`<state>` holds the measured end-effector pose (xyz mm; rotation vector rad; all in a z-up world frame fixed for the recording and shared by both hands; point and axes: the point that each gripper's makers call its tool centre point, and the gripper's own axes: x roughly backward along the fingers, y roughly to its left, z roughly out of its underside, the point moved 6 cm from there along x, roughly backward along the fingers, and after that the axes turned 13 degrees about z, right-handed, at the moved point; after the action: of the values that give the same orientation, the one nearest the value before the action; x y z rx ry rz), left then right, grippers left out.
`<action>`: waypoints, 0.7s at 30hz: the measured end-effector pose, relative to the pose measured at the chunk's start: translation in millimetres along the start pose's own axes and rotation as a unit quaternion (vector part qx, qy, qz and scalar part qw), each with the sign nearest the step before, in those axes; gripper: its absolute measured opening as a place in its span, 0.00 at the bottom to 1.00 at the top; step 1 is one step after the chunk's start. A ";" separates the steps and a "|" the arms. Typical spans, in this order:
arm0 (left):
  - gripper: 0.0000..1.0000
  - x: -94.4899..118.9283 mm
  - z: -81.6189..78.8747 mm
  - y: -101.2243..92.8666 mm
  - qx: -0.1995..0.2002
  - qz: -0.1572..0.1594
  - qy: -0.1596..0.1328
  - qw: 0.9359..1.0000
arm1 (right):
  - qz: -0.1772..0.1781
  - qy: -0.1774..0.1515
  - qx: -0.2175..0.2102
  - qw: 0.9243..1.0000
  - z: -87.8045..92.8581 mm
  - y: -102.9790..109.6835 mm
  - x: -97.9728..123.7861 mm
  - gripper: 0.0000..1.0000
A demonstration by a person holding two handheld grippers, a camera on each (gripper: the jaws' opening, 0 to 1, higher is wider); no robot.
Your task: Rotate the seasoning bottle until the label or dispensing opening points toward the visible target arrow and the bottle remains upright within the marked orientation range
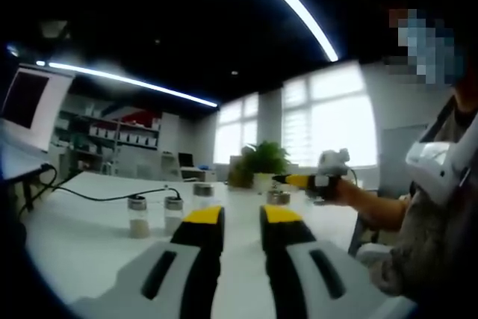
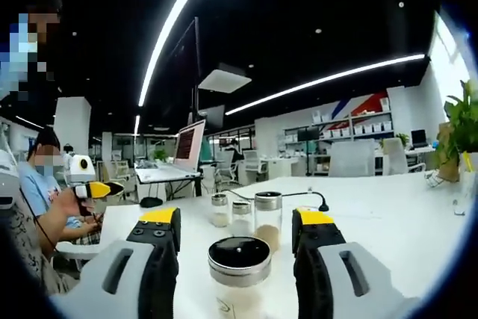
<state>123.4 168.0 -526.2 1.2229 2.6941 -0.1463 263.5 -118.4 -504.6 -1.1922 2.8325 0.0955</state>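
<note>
With the right tongs (image 2: 235, 233) spread wide around the seasoning bottle (image 2: 239, 274) at lower centre of the white worktop (image 2: 388, 214), an off-centre squeeze could tip it; the left tongs (image 1: 243, 218) gape empty.

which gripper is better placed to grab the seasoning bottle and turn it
Right, probably. In the right gripper view the right gripper is open with the nearest seasoning bottle upright between its jaws. The left gripper is open, with its bottles farther ahead on the table.

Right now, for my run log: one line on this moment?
left gripper: open, above table | right gripper: open, nearest seasoning bottle between fingers, ungrasped | bottle upright
</note>
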 end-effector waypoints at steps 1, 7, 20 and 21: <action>0.20 0.3 0.0 0.2 0.000 0.000 -0.001 1.000 | -0.001 -0.002 0.010 1.000 -4.4 0.8 0.5 0.59; 0.20 1.3 0.2 -0.7 -0.002 -0.001 -0.001 1.000 | -0.017 -0.013 0.072 0.997 -35.6 11.5 -0.3 0.50; 0.20 10.8 -3.1 4.8 -0.006 -0.016 -0.005 1.000 | -0.075 -0.018 0.101 0.992 -67.4 33.3 -26.4 0.50; 0.20 10.3 -2.4 4.7 -0.004 -0.015 -0.004 1.000 | -0.077 -0.019 0.101 0.992 -69.3 33.4 -28.5 0.50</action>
<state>120.0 179.0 -526.0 1.1778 2.7031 -0.1432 256.9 -80.5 -432.1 -1.3388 2.6303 -0.1711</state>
